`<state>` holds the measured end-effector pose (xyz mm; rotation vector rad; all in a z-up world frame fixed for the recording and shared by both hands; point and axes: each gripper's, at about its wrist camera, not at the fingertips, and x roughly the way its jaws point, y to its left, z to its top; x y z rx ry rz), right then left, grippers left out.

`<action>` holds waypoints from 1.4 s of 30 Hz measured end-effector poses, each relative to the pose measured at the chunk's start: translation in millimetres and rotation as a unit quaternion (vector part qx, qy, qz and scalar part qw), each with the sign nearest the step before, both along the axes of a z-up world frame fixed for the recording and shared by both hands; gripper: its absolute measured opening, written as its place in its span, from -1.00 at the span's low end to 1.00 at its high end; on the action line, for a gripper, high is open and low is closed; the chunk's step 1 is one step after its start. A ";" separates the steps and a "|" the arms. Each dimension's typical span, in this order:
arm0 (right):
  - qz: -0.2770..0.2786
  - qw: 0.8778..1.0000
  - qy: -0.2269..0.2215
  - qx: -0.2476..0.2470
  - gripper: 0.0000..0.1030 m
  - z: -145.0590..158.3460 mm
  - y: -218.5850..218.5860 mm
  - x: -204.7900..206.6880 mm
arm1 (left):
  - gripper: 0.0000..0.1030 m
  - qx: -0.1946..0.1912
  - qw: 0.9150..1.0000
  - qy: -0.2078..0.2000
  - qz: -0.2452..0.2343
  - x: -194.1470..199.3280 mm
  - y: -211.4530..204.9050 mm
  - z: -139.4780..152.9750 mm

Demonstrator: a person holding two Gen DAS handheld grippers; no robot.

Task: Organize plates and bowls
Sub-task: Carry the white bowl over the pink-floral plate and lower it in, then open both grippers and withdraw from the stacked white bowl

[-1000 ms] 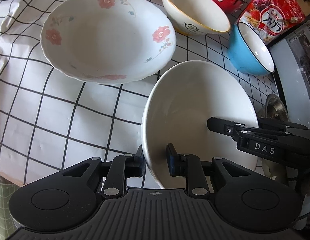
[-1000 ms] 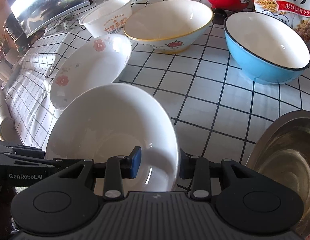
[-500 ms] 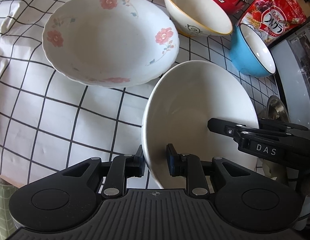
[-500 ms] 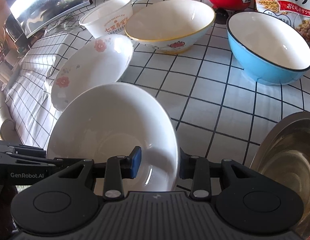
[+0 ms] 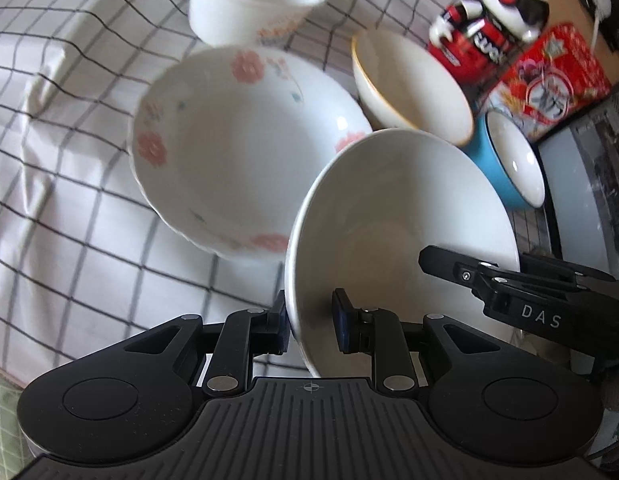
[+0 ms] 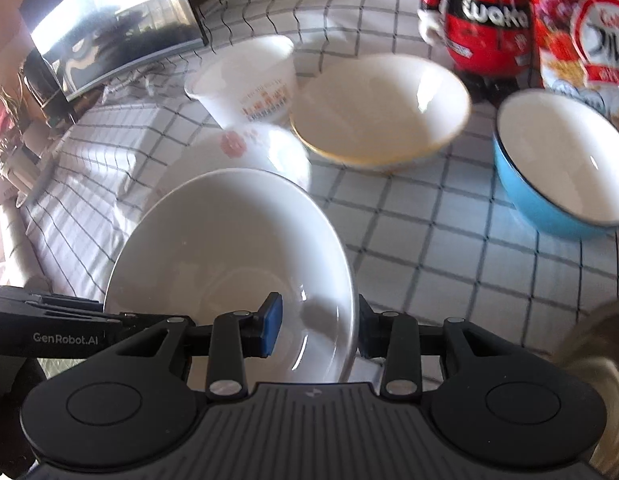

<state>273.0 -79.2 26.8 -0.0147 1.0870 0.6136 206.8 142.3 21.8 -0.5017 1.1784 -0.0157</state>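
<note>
A plain white bowl is held by both grippers. My left gripper is shut on its near-left rim. My right gripper is shut on its right rim, one pad inside the white bowl and one outside. The bowl is lifted, and its far edge overlaps the flowered plate, which lies on the checked tablecloth. The plate also shows in the right wrist view, partly hidden behind the bowl. The right gripper's body shows at the right of the left wrist view.
Behind stand a yellow-rimmed bowl, a blue bowl, a white paper cup bowl, a red figurine and a cereal bag. A metal bowl's rim is at the right. The checked tablecloth covers the table.
Both grippers have lifted the white bowl and carried it towards the flowered plate; its far edge now overlaps that plate. The view has tilted up and blurred. The grips are unchanged.
</note>
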 end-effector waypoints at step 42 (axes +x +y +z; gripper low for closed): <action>-0.065 0.997 0.032 -0.019 -0.26 -28.8 104.2 62.2 | -0.52 0.010 0.999 0.009 -0.032 79.7 84.7 -28.5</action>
